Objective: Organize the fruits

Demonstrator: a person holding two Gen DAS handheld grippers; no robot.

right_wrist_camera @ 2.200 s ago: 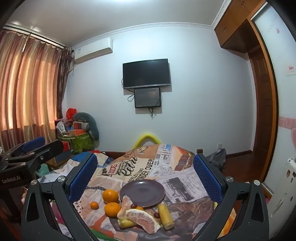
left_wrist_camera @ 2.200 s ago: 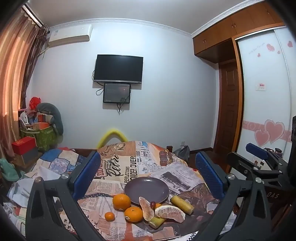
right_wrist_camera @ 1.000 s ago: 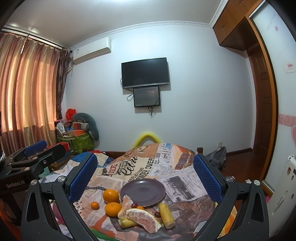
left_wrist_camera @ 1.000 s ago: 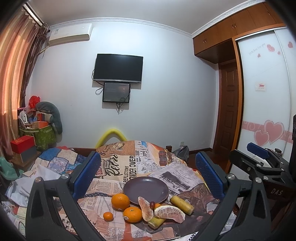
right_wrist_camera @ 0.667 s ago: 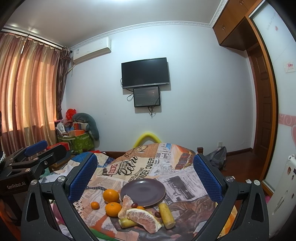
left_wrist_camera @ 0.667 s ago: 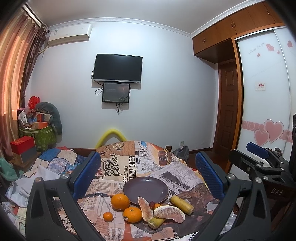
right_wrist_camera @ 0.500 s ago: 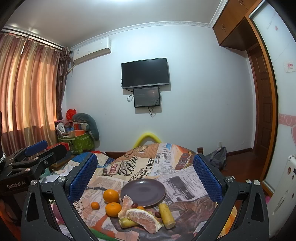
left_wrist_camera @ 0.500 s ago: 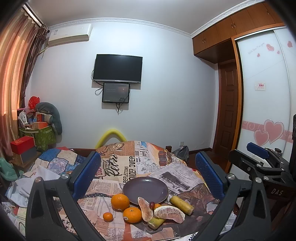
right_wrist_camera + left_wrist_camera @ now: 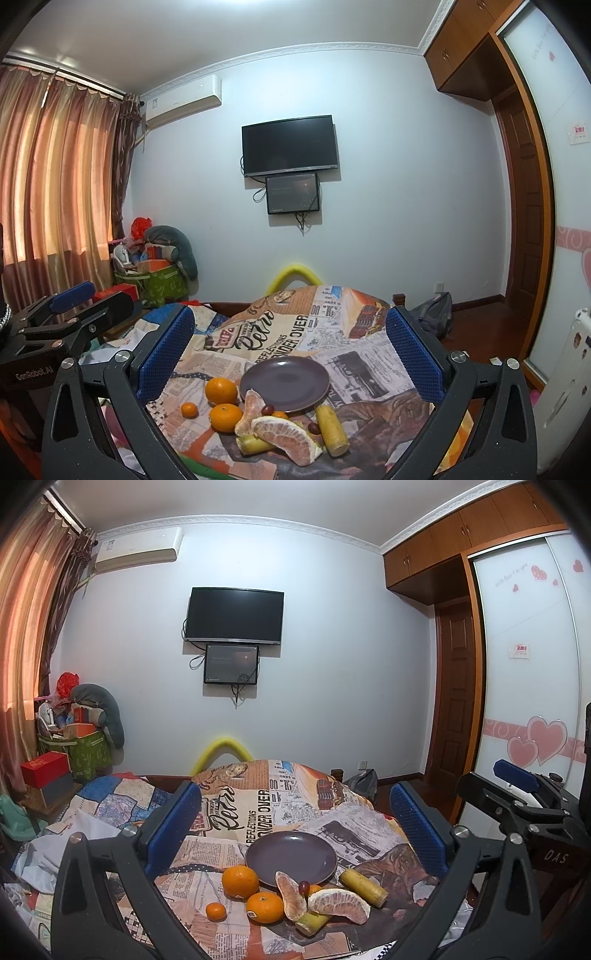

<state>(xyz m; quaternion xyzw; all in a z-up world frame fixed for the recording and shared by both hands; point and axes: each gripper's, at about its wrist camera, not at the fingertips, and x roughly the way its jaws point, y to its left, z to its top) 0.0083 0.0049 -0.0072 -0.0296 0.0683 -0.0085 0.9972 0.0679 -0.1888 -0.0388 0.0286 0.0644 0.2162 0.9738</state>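
Holding both tongs spread, left tongs and right tongs empty; I flag grapes rolling off rumpled tabletop near edge if nudged.

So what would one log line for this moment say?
left hand-held gripper: open, empty | right hand-held gripper: open, empty | plate: bare | oranges: on cloth beside plate

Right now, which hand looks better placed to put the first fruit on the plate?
Slightly the right, I'd guess. Both tongs, left and right, are open and empty, but the pomelo wedge lies nearest the right one, beside the empty plate.
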